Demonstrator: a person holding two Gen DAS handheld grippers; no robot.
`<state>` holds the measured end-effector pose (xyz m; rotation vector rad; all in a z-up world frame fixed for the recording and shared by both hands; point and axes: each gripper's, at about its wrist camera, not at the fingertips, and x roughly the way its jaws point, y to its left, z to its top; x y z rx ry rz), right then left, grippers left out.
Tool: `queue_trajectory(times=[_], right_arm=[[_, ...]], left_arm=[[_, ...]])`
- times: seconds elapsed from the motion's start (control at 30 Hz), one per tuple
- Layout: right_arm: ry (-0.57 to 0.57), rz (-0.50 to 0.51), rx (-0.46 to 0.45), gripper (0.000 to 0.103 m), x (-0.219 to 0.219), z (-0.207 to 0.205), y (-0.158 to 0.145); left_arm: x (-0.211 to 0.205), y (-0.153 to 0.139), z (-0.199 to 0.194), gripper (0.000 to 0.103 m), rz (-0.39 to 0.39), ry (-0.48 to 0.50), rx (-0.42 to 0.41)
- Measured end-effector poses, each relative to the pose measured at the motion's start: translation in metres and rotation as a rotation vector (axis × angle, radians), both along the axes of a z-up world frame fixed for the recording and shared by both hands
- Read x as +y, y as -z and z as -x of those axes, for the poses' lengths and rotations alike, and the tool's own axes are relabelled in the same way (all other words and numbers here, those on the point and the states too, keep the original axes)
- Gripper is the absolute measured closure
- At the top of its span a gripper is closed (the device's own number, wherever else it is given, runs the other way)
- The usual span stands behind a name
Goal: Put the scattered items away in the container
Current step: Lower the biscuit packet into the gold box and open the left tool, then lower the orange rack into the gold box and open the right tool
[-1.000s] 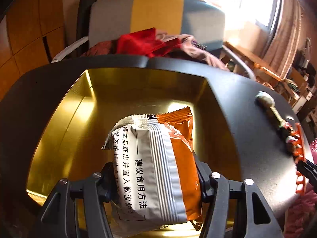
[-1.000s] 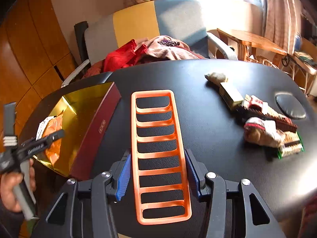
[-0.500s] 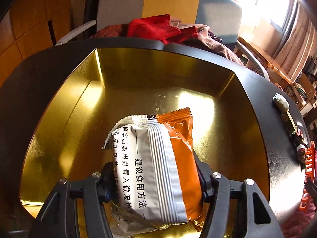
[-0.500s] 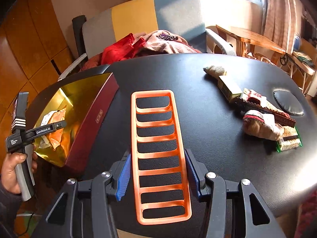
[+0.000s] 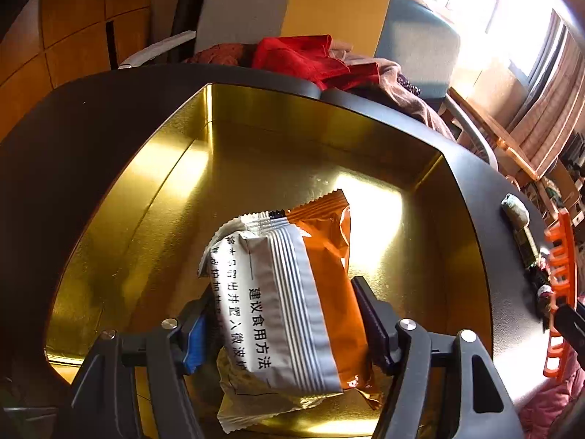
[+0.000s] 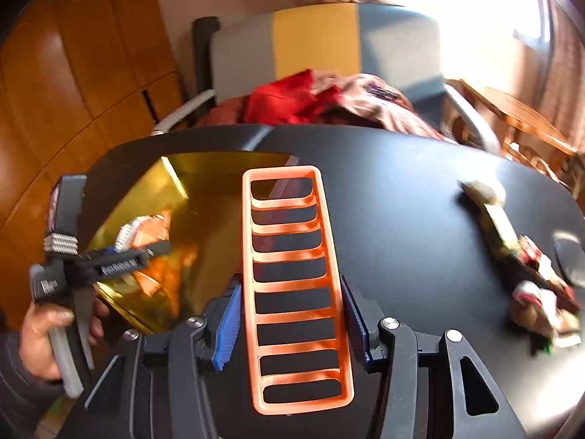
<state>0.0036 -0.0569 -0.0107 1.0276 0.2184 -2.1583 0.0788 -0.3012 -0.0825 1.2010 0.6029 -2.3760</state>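
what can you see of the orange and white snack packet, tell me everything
The snack packet is a sealed foil pillow pack, half orange, half white with grey stripes and black Chinese print, its ends crimped in zigzags. It lies tilted inside the gold-lined box, between the fingers of the left claw, whose jaws have just been opening; the right pad stands clear of it. A crumpled pale wrapper shows beneath its near end.

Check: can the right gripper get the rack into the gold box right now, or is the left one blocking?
Probably yes. The right gripper holds the orange rack with its far end already over the gold box rim. The left gripper, jaws just opening off the snack packet, occupies the near side; the far half looks free.
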Motion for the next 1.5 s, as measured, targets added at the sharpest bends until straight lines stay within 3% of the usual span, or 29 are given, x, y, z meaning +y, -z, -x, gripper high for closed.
queue_trajectory(times=[0.23, 0.47, 0.73, 0.83, 1.17, 1.3, 1.5], right_arm=[[-0.117, -0.01, -0.024, 0.052, -0.076, 0.01, 0.004], [-0.162, -0.103, -0.093, 0.051, -0.137, 0.019, 0.036], [-0.17, -0.186, -0.134, 0.053, -0.164, 0.024, 0.066], [-0.172, -0.166, -0.144, 0.053, -0.161, 0.024, 0.065], [-0.078, 0.058, -0.173, 0.053, -0.084, 0.025, 0.03], [0.042, 0.088, -0.166, 0.053, -0.019, 0.034, 0.03], [0.326, 0.088, -0.115, 0.053, 0.107, 0.066, 0.032]], left_arm=[[-0.019, -0.006, -0.016, 0.03, -0.038, -0.018, 0.052], [-0.024, -0.015, -0.038, 0.026, -0.07, -0.03, 0.101], [-0.024, -0.031, -0.061, 0.026, -0.063, -0.073, 0.149], [-0.022, -0.038, -0.067, 0.026, -0.042, -0.08, 0.161], [0.004, -0.055, -0.059, 0.026, -0.049, -0.014, 0.204], [0.031, -0.059, -0.043, 0.026, -0.059, 0.073, 0.209], [0.082, -0.064, -0.01, 0.026, -0.077, 0.225, 0.209]])
